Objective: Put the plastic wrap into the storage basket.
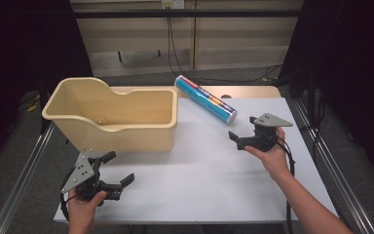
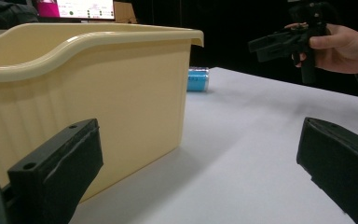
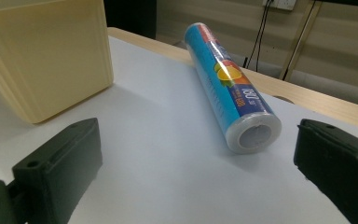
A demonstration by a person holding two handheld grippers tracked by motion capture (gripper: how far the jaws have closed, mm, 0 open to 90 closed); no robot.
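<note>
A cream plastic bin (image 1: 126, 139) stands empty at the table's back left. A blue printed roll in clear wrap (image 1: 205, 99) lies on its side to the right of the bin. My left gripper (image 1: 121, 168) hovers open near the front left, jaws wide apart, nothing between them. Its own view faces the bin's wall (image 2: 98, 93), with the roll's end (image 2: 198, 79) beyond it. My right gripper (image 1: 242, 127) is open at mid right, just short of the roll. In the right gripper view the roll (image 3: 228, 88) lies ahead between the wide jaws, its near end facing me.
A white sheet (image 1: 214, 170) covers the table, with a wooden strip (image 1: 253, 91) bare along the far edge. Metal rails (image 1: 24, 170) run down both sides. Cables (image 1: 175, 53) hang by the back wall. The other hand with its gripper (image 2: 284, 44) shows far off.
</note>
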